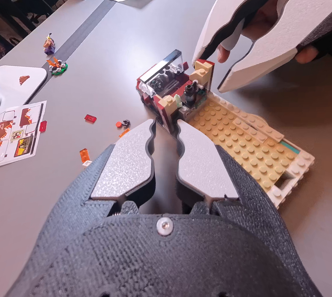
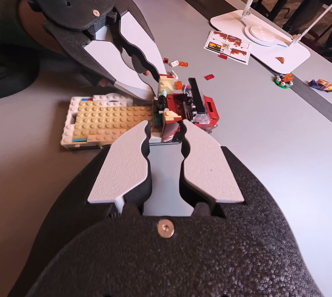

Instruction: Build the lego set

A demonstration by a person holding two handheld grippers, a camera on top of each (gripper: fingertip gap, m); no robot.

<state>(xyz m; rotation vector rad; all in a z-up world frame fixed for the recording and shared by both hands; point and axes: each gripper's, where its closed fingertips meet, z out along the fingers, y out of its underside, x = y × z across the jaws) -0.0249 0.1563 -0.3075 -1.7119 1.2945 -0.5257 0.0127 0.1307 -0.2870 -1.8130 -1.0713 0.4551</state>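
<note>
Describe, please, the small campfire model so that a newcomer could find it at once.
Start at the white stand base on the grey table. Just past its near corner sits the campfire model: a round green plate ringed with grey stones. Its orange flames distinguish it from the purple figure alongside.

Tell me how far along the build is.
Done: the dark red cab stands at the front of the tan studded floor. In hand: left gripper and right gripper, both open, flank the cab's rear. Left: no walls or roof, and loose red and orange pieces remain.
</note>
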